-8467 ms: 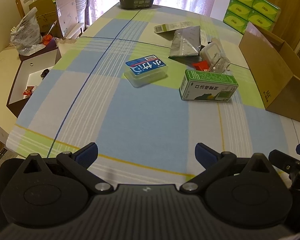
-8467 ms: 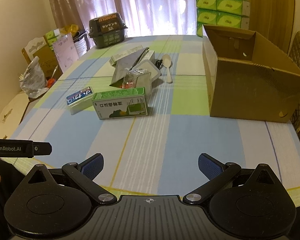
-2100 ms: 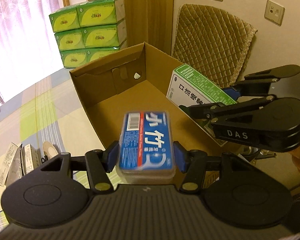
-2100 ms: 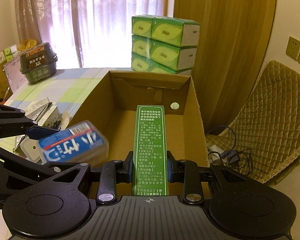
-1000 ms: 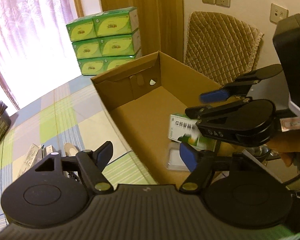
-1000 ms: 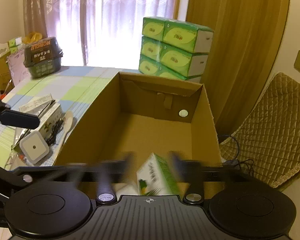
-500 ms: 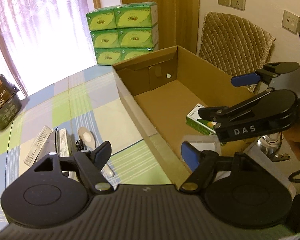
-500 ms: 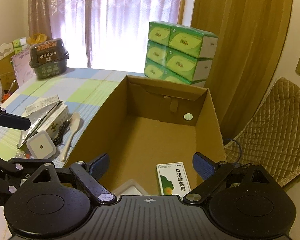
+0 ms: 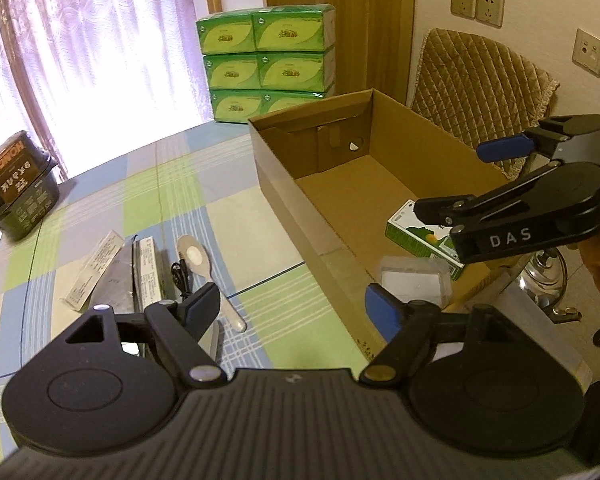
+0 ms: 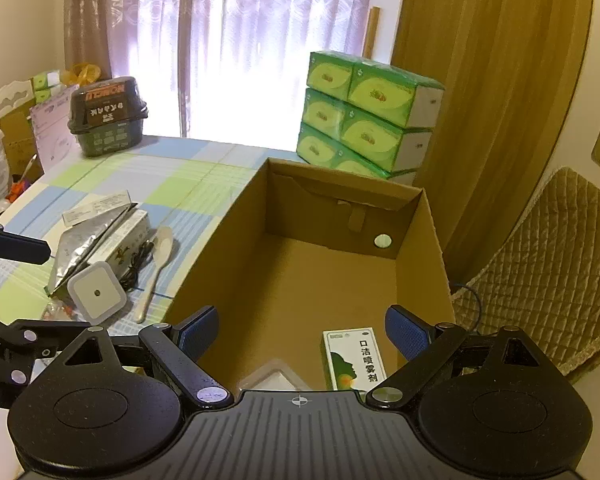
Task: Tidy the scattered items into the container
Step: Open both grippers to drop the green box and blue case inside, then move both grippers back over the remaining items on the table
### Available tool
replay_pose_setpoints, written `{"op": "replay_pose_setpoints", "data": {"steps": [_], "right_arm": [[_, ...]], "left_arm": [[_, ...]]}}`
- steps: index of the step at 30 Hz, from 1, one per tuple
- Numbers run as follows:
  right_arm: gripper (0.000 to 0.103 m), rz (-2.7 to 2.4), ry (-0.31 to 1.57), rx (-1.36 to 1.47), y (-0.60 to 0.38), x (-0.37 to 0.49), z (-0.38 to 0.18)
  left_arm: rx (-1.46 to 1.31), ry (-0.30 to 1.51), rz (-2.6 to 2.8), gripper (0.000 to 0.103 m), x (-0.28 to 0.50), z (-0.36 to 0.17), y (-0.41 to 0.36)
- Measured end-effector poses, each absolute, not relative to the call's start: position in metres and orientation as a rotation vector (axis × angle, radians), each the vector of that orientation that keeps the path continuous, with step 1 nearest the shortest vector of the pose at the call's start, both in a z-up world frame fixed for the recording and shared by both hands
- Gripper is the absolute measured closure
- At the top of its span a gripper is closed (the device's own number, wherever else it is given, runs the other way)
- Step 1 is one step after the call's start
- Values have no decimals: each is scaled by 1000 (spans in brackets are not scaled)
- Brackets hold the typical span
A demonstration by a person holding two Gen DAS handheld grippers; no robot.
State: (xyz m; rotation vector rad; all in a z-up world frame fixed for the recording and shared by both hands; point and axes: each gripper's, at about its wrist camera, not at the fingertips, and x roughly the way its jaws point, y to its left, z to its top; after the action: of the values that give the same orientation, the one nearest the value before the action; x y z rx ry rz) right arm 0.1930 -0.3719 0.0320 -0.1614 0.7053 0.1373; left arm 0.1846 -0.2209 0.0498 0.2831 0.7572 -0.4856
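Box: open cardboard, at the right edge of the surface. Two items now lie on its floor at the near end. Green carton flat, label up. Clear tub just beside it, showing a white face; in the right wrist view only a corner of it shows above the gripper body.

Change: two seconds ago both were held over the box, tub in the left gripper, carton in the right. A second ago the carton was blurred in mid-fall. Now both are at rest and released.

Left gripper: jaws apart, nothing between them, hanging over the box's near-left wall and backed off toward the surface compared with half a second ago. Right gripper: jaws apart, empty, above the near end of the box, looking down into it.

Meaning: two of the scattered items are in; rest of the box floor is bare, plenty of room.

Left on the surface, clustered just left of the box: spoon, black cable beside it, white square plug-in, foil pouch lying against a pale carton, flat white packet further out. Something small and red by the plug-in, too hidden to name.

Judgement: drop step finished. Next is a return to the cluster for another pair. Spoon and cable lie touching or nearly so, so a pinch on one may drag the other.
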Motion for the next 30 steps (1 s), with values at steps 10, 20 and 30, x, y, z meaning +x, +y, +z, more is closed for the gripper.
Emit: {"op": "replay_pose_setpoints", "data": {"steps": [10,20,30], "right_arm": [[8,156,701,-186,-350,179,43],[8,229,688,-211,-309,155,53],[8,385,679,-219,-244,118,44]], "left_arm": [[258,761,-442,25,168,53,-185],[215,779,-331,19,142,46,-113],[171,866,-233,16,117,12,-32]]}}
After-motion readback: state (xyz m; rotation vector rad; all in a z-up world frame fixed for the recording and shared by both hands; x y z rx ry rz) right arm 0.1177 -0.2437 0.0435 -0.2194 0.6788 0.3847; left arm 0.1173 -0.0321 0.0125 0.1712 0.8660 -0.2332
